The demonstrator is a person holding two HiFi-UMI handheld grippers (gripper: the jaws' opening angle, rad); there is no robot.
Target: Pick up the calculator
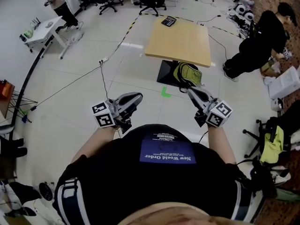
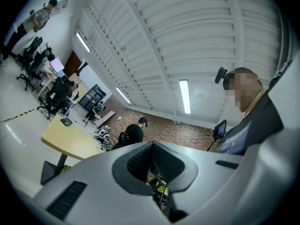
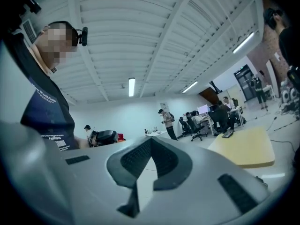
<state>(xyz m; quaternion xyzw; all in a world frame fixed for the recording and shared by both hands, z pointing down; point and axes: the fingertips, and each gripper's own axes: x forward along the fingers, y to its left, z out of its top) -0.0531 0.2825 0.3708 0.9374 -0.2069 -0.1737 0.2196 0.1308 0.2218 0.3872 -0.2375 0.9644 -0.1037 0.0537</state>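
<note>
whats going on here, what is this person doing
A person holds grey tongs in each hand; the left tongs and right tongs are both shut and empty, pointing toward a pale wooden square table across the floor. The small black calculator lies at the table's far edge, untouched and apparently well out of reach.

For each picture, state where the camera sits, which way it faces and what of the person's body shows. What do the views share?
Head view: on the head, facing steeply down and forward; shirt, forearms, left gripper and right gripper show.
Left gripper view: on the left gripper, along its shut jaws, tilted toward the ceiling; shirt at right.
Right gripper view: on the right gripper, along its shut jaws, across the room; shirt at left.
Shared: all three show the table with the calculator.
</note>
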